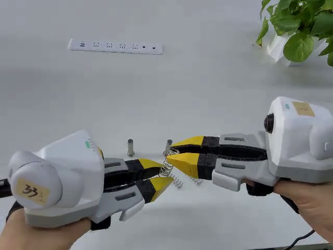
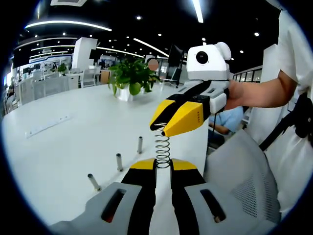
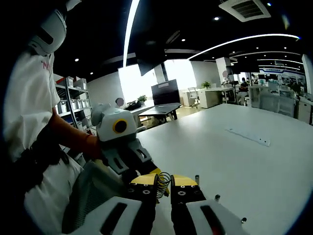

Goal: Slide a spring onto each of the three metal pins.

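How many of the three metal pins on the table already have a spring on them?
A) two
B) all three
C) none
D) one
C: in the left gripper view the three pins stand bare on the table, while the spring is held above it between the left gripper and the right gripper.

pins [image 2: 119, 162]: 3 in l. gripper view; 2 in head view
springs [image 1: 166, 167]: 3 (1 betw. gripper tips, 2 loose on bench [image 1: 218, 78])
grippers: 2, left gripper [image 1: 164, 173] + right gripper [image 1: 172, 152]
hands: 2, left hand [image 1: 36, 234] + right hand [image 1: 307, 200]
power strip [image 1: 115, 46]: 1
potted plant [image 1: 296, 26]: 1
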A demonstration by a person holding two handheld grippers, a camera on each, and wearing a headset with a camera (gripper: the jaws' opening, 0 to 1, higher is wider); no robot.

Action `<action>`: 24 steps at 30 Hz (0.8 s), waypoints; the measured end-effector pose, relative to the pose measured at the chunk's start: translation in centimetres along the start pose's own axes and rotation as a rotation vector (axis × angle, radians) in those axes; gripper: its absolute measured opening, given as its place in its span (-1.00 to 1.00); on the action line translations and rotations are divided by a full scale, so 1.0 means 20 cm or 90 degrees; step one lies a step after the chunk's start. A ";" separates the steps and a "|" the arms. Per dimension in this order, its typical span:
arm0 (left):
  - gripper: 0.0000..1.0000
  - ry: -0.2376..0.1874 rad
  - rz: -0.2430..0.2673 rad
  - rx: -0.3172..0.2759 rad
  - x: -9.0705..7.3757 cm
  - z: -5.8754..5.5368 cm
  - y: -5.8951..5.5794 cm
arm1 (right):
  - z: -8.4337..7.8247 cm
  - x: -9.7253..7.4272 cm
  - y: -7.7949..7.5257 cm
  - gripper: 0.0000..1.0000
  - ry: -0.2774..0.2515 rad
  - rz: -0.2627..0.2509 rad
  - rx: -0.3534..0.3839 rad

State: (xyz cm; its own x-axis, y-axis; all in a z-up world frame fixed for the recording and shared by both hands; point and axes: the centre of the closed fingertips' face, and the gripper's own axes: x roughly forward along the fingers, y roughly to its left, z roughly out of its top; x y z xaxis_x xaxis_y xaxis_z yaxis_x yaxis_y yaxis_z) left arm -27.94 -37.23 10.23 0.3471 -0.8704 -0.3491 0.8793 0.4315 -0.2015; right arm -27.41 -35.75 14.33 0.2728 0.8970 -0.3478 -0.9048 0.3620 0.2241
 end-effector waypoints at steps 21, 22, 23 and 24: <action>-0.87 -0.013 -0.020 0.020 0.00 0.02 -0.02 | 0.02 -0.06 0.01 -0.60 0.104 0.069 -0.071; -0.87 -0.013 -0.020 0.020 0.00 0.02 -0.02 | 0.03 -0.06 0.02 -0.59 0.109 0.077 -0.075; -0.87 -0.014 -0.022 0.021 0.00 0.02 -0.02 | 0.05 -0.06 0.02 -0.58 0.119 0.095 -0.086; -0.87 -0.014 -0.022 0.022 0.00 0.02 -0.02 | 0.05 -0.07 0.03 -0.56 0.132 0.109 -0.094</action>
State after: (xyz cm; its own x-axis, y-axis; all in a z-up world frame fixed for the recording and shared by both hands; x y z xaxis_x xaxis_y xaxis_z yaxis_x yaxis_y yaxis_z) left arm -28.20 -37.56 10.78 0.3224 -0.8901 -0.3220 0.9017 0.3924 -0.1818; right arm -28.02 -36.49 15.76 0.0527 0.8654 -0.4983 -0.9738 0.1552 0.1665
